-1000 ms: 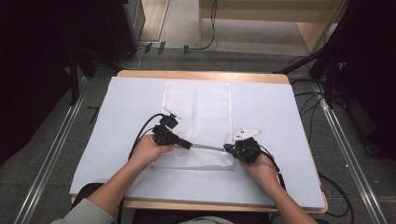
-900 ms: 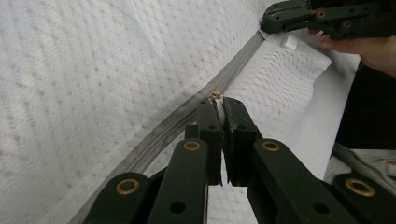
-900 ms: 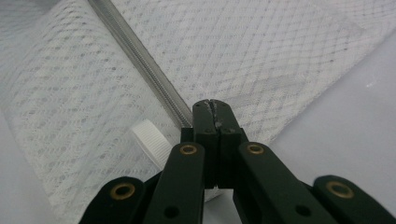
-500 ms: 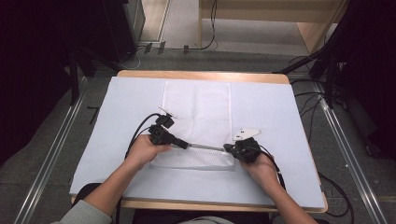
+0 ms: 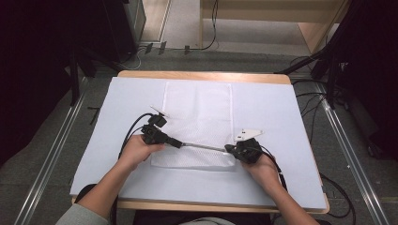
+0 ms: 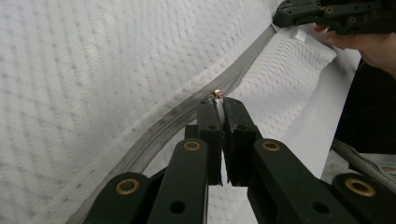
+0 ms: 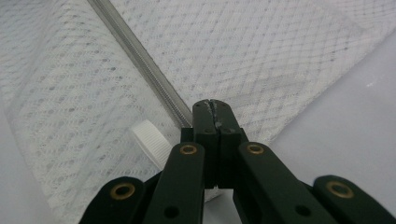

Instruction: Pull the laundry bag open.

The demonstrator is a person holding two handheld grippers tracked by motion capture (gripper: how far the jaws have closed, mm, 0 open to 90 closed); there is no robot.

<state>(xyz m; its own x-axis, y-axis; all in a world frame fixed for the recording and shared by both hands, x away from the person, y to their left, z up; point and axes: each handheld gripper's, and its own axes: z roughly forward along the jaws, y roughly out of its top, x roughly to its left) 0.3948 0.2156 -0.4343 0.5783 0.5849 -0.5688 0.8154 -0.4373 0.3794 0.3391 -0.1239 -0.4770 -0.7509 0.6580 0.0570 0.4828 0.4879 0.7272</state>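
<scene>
- A white mesh laundry bag (image 5: 199, 122) lay flat on the tabletop (image 5: 277, 112), rectangular, running from near the far edge down toward the near edge, roughly centred between the left and right edges.
- Its fabric was a fine, see-through net with a small diamond weave; the tabletop's covering beneath was smooth, plain and pale.
- A grey zipper (image 5: 202, 146) crossed the bag near its near end; in the left claw view it showed as a flat woven tape with fine teeth (image 6: 187, 109), curving slightly.
- The left claw (image 5: 174, 143) was pinched nearly closed on the zipper's small brass-tipped slider pull (image 6: 216, 93), its black pads flat and blocky.
- The right claw (image 5: 230, 149) was clamped tight on the bag's mesh right beside the zipper's end (image 7: 180, 116), at the bag's right side.
- A white ribbed tab (image 7: 150, 140) sat against the mesh just beside the right claw's pads.
- Between the two claws the zipper was drawn into a straight, taut line.
- Wide bare tabletop lay open to the left and right of the bag; a narrower bare strip ran along the near edge, where both forearms came in.
</scene>
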